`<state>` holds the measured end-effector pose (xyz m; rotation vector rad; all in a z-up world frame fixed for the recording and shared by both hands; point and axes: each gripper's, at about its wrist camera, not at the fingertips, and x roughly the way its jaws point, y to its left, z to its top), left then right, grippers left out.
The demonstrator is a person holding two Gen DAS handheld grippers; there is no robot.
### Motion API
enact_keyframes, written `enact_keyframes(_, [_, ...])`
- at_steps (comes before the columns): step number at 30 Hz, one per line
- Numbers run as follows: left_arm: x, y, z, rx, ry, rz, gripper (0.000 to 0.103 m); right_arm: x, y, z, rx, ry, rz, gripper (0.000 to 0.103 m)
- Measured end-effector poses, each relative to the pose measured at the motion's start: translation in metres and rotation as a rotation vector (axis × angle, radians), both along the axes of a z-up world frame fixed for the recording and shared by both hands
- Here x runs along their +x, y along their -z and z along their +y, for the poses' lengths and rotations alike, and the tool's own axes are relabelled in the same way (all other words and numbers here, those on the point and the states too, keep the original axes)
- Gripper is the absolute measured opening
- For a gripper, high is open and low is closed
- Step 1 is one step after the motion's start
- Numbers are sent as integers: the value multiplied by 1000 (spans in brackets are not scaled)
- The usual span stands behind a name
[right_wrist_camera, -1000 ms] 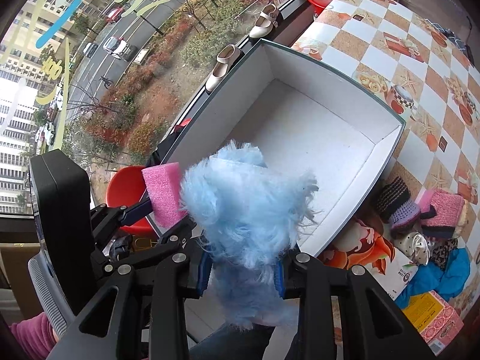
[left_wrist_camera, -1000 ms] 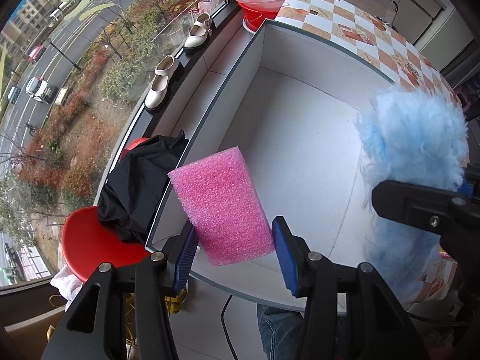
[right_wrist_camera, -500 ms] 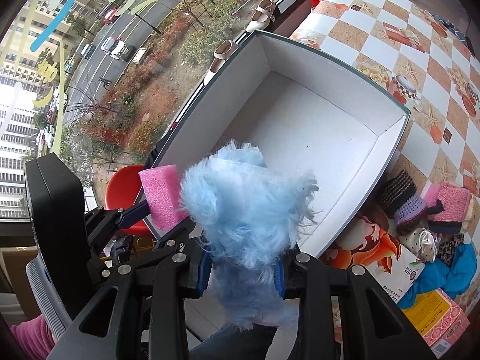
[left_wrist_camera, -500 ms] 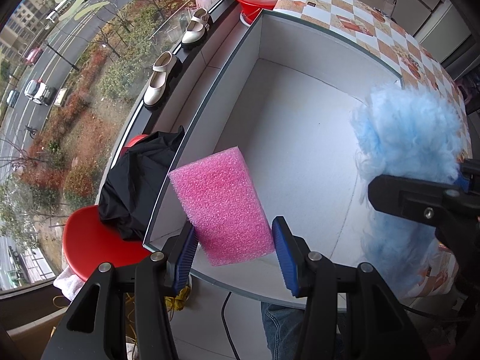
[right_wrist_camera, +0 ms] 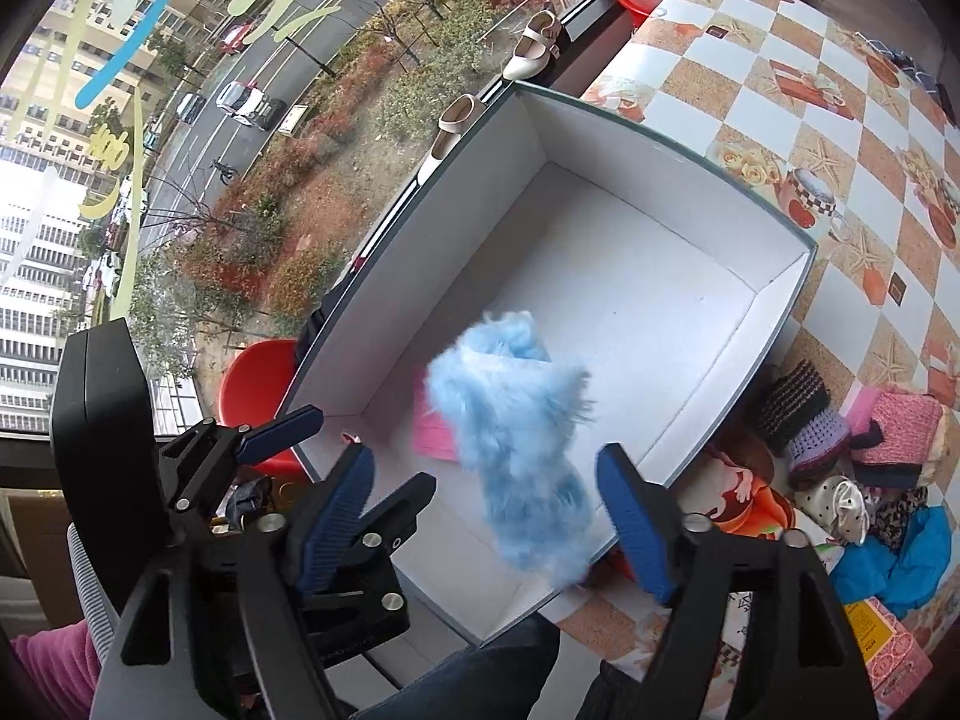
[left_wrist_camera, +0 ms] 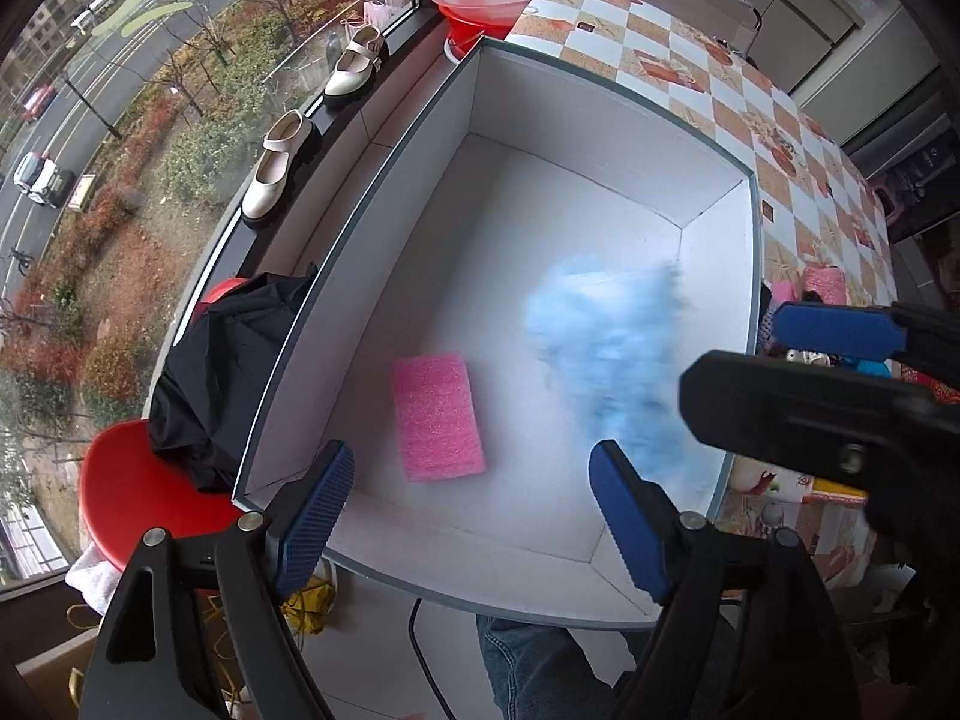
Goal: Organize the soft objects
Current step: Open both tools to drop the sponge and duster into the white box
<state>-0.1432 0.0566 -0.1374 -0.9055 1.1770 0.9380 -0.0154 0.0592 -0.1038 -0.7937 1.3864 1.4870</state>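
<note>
In the left wrist view, your left gripper stood spread wide, its jaws having just been opening, with nothing pinched between the ribbed blue pads. The pink foam block, a coarse rectangular sponge, lay flat on the floor of the white box, just above the gap between the fingers in the lower centre of the frame. The box's thin dark rim ran from upper centre down the left side to the lower left, leaving most of the smooth floor open above the block. The blue fluffy piece showed as a blur right of centre, so you could not tell whether it had touched the floor. Your right gripper filled the right edge, beside the box's right wall.

In the right wrist view, your right gripper was likewise spread, its jaws having just been opening, and the blue fluffy piece, long-haired and shaggy, sat between the pads without either pressing it. It lay over the box's near right corner in the lower centre, covering part of the pink foam block. The far half of the white box was bare and roomy. Knitted and woollen soft items were heaped at the right edge on the checked tablecloth, just outside the box wall.
</note>
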Motion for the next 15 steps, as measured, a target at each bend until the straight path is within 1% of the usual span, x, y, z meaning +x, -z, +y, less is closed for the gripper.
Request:
enact_keyframes(1, [0, 0, 1, 3, -10, -2, 89, 4, -2, 0, 7, 9, 1, 100])
enact_keyframes(2, [-1, -1, 1, 1, -25, -22, 89, 8, -5, -1, 16, 21, -1, 102])
enact_keyframes(5, [-3, -5, 8, -35, -80, -118, 89, 23, -14, -4, 26, 50, -5, 102])
enact_keyframes(6, [-1, -9, 9, -34, -86, -140, 89, 30, -18, -5, 28, 61, -4, 102])
enact_keyframes(9, [11, -22, 14, -26, -55, -173, 89, 50, -29, -10, 18, 105, 19, 102])
enact_keyframes(15, [53, -44, 19, -77, 24, -255, 90, 109, -56, -29, 12, 222, 55, 102])
